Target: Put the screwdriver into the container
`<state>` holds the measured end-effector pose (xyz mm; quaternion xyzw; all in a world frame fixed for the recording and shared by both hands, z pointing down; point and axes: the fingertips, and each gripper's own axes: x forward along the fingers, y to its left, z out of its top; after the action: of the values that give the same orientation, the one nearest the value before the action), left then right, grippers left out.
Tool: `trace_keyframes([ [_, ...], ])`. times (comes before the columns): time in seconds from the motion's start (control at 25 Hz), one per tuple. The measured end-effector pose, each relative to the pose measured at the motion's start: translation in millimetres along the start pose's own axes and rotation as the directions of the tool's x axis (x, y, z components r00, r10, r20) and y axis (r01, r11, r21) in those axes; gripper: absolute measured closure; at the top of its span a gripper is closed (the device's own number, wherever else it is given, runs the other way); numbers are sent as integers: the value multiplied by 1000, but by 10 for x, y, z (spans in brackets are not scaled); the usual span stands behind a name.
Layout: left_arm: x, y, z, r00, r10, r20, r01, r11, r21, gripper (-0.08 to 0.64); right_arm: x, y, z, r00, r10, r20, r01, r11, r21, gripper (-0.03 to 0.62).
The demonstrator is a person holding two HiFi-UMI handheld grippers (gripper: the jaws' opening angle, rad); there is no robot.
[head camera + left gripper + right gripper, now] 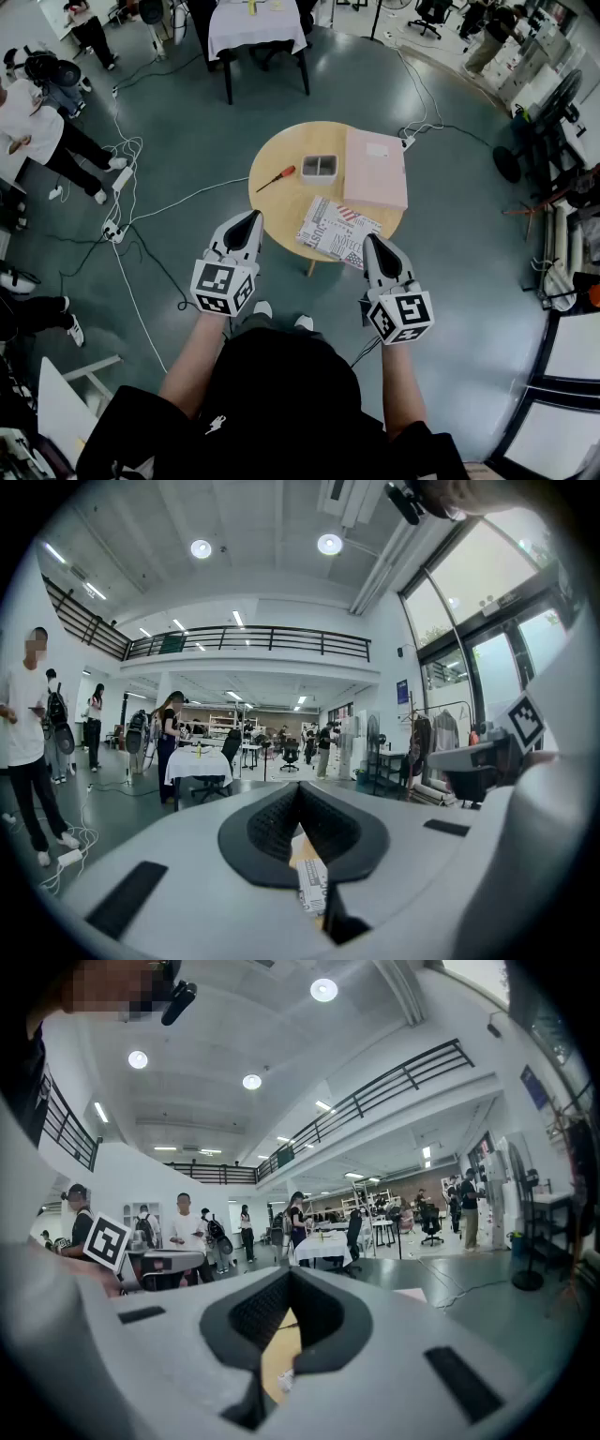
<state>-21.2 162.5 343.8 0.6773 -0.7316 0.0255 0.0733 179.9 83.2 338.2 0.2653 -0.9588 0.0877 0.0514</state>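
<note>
Both jaws pressed together and empty, you've got the screwdriver [277, 177] on the table [281, 211] ahead of your left gripper [249, 221], handle slanting right toward the container [319, 177], well left of your right gripper [375, 244], so left looks nearer.

We're in a big open lab hall: polished grey floor [450, 216] strewn with cables [114, 228], a cloth-covered table [255, 26], office chairs [433, 11] further back. Overhead runs a railed mezzanine [253, 641], there are round ceiling lights [329, 544] and tall windows [478, 583], and people [183, 1227] stand about.
</note>
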Motion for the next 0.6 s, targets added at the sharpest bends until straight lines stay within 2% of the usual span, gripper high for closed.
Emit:
trace_keyframes([
  [0.28, 73, 42, -59, 1000, 24, -5, -24, 999, 37, 558, 70, -92, -25, 1000, -4, 29, 2, 999, 41, 591],
  [0.6, 123, 155, -67, 999, 49, -11, -49, 998, 34, 558, 109, -161, -59, 1000, -10, 19, 9, 998, 54, 591],
])
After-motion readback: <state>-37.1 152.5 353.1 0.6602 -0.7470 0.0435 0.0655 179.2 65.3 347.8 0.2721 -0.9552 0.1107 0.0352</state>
